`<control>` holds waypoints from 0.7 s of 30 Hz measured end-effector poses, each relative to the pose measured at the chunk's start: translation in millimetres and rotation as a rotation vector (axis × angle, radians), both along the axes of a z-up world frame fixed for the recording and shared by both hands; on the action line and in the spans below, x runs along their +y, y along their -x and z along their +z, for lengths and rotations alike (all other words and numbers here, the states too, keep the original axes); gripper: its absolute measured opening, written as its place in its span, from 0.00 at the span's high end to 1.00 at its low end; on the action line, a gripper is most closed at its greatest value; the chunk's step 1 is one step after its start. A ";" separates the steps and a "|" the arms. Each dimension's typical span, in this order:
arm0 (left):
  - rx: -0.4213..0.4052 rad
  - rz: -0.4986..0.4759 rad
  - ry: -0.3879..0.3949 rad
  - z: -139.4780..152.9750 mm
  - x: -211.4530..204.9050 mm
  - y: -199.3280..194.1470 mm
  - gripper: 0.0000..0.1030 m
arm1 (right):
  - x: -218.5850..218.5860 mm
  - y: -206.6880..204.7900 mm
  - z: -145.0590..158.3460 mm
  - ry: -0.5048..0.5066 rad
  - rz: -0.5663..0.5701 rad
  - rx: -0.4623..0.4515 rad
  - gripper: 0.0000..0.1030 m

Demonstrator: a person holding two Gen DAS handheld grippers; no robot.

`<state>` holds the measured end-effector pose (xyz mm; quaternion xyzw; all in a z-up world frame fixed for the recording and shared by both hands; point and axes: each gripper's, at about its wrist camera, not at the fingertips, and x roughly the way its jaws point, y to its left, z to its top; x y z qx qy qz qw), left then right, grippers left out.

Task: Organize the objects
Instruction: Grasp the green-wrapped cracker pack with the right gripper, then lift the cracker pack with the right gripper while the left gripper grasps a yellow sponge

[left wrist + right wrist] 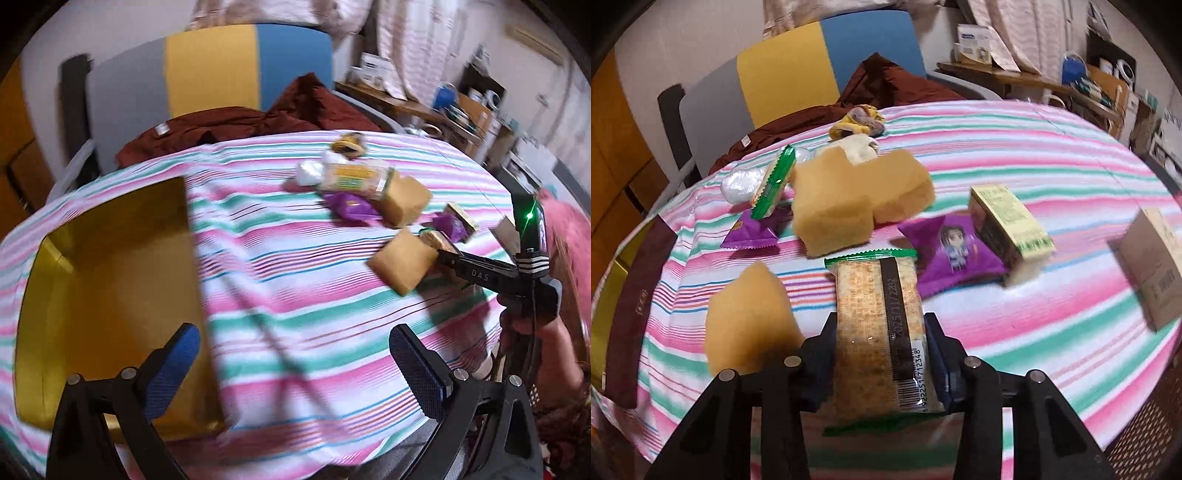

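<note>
My right gripper (881, 343) is shut on a green-edged cracker packet (879, 325), held just above the striped tablecloth (1034, 332); it also shows in the left wrist view (443, 254). My left gripper (295, 354) is open and empty, beside an open yellow box (107, 295) at the left. Tan wrapped blocks (849, 199) (746, 321), purple snack bags (953, 254) (750, 232), a second cracker packet (774, 184) and a pale green carton (1012, 225) lie scattered on the cloth.
A dark red box lid (628, 321) lies at the left edge. A cardboard box (1156, 266) sits at the right. A chair with a maroon garment (886, 88) stands behind the table. Cluttered shelves (1071, 81) line the back right.
</note>
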<state>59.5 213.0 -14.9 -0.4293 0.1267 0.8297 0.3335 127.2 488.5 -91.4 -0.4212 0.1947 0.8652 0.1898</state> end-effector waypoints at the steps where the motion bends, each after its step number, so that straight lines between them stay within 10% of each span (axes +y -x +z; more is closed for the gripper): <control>1: 0.002 -0.024 -0.002 -0.7 10.3 0.7 0.00 | 0.1 -4.5 0.2 -0.010 -0.009 -0.009 0.58; 16: 0.015 -0.463 0.089 -41.2 153.5 1.3 0.00 | 10.0 -21.9 -5.6 -0.002 -0.035 0.033 0.58; 21: 0.034 -0.453 0.102 -53.7 164.1 12.1 0.00 | 10.4 -22.4 -6.3 -0.001 -0.028 0.034 0.58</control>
